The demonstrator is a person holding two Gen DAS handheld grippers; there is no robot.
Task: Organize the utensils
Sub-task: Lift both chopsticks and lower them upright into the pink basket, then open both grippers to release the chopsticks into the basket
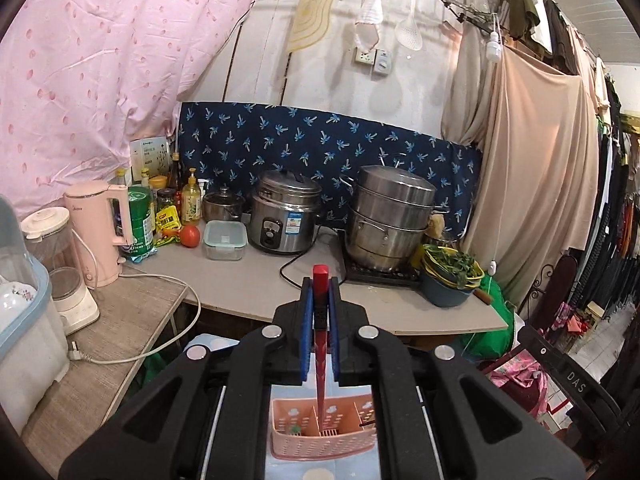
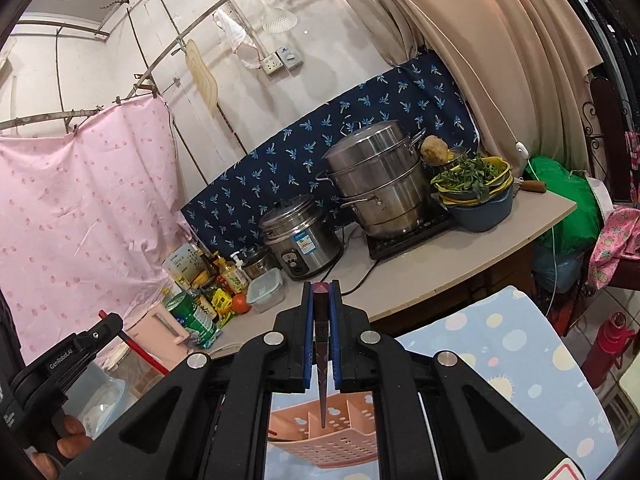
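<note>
Above the pink perforated plastic utensil basket [image 1: 324, 432], the left gripper [image 1: 320, 304] clamps a red chopstick [image 1: 320, 344] pointing down; the right gripper [image 2: 321, 312] likewise clamps a dark tapered chopstick [image 2: 322, 364].

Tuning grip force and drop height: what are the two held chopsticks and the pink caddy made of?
Red chopstick in the left hand-held gripper: glossy, smooth, likely lacquered wood or plastic; can't tell which.
Dark chopstick in the right hand-held gripper: dark maroon with a faint sheen, probably the same make.
Caddy: matte pink moulded plastic, shown by its perforated walls and thin dividers.
</note>
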